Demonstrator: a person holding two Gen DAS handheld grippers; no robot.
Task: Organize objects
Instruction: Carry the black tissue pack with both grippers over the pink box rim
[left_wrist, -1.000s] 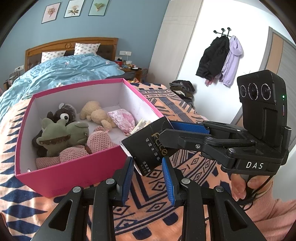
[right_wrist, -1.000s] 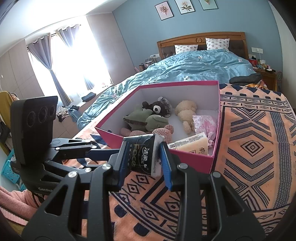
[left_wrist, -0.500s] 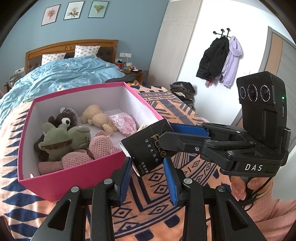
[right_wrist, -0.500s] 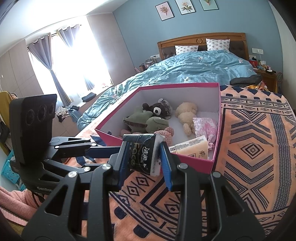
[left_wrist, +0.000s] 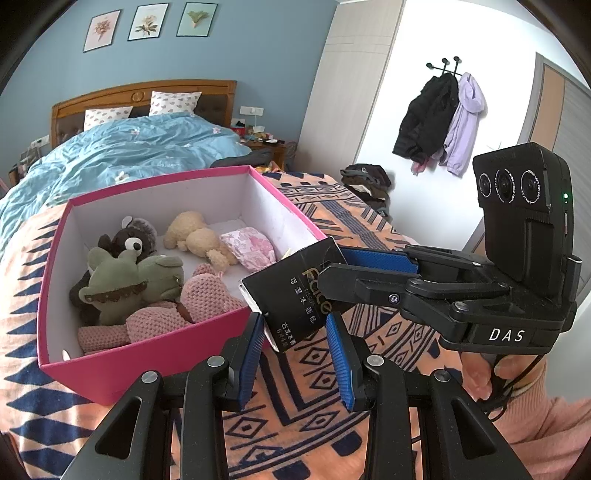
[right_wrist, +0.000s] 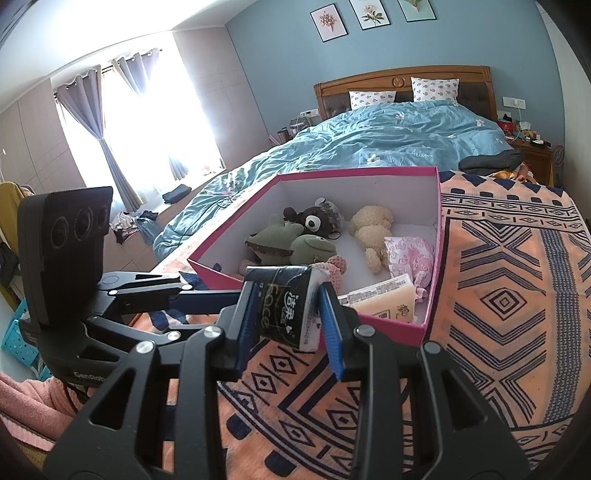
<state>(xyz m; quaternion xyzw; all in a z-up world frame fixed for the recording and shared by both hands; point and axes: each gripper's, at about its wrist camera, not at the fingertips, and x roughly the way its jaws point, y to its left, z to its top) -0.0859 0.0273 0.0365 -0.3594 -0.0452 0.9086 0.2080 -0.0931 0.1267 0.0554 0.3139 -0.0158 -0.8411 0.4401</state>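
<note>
Little has moved since the earlier frames: the pink box sits a touch lower and nearer in the left wrist view, and the black tissue pack is tilted much as it was, off the bed and just outside the box's near right corner. The right hand-held gripper is clamped on the pack, both blue pads pressing its sides. The left hand-held gripper holds nothing; its jaws stand at a narrow gap (about as closed as they get), just below the pack's lower end and not touching it.

With both hands so nearly still, the pack looks poised for the box, not yet over it. The box already holds plush toys, a pink pouch and a pale packet, so I judge the sorting well along.

The pack's long axis runs slantwise in the left view, from its lower white end near the left pads up toward its far end over the box rim, roughly crosswise to the right gripper's fingers. Its printed face is turned toward the left camera.
</note>
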